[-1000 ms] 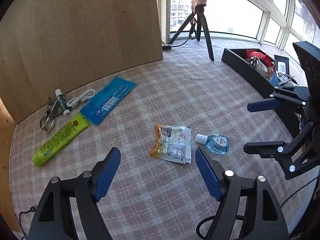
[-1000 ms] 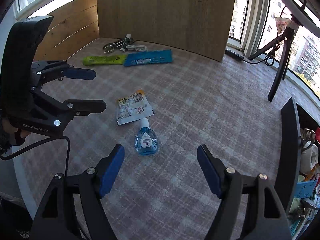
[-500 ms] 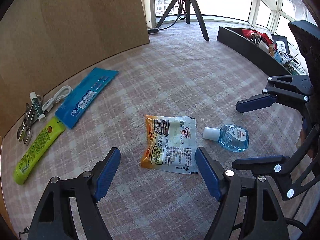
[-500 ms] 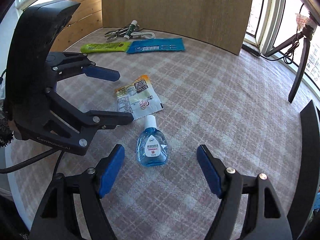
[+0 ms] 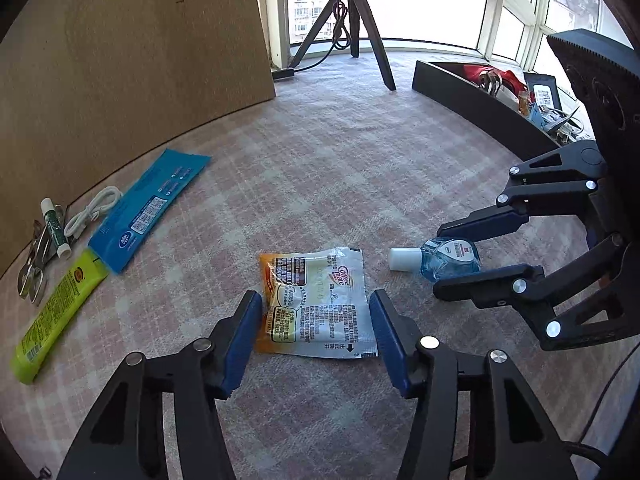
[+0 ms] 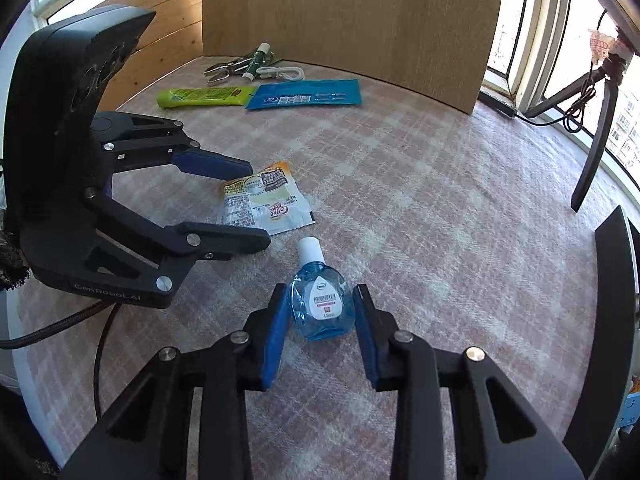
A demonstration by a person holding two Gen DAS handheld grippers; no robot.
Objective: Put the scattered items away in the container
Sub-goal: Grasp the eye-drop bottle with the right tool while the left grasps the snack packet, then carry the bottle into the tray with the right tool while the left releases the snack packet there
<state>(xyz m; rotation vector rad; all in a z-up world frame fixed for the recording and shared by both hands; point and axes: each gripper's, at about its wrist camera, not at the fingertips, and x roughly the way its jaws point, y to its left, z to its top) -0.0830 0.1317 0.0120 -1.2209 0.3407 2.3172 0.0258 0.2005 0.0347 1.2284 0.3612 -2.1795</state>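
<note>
Blue-padded right gripper (image 6: 318, 312) astride bottle (image 6: 322, 306)

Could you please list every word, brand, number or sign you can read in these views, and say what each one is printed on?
"Coffee mate": on the creamer sachet.
"Nestle": same sachet, lower down.
"15ml": on the eye-drop bottle; the Chinese characters above it are too small to read reliably.
"GenRobot.AI": embossed on the left gripper body.
Blue packet, green tube, lip-balm stick: print too small.
Items in the black container: blurred.
</note>
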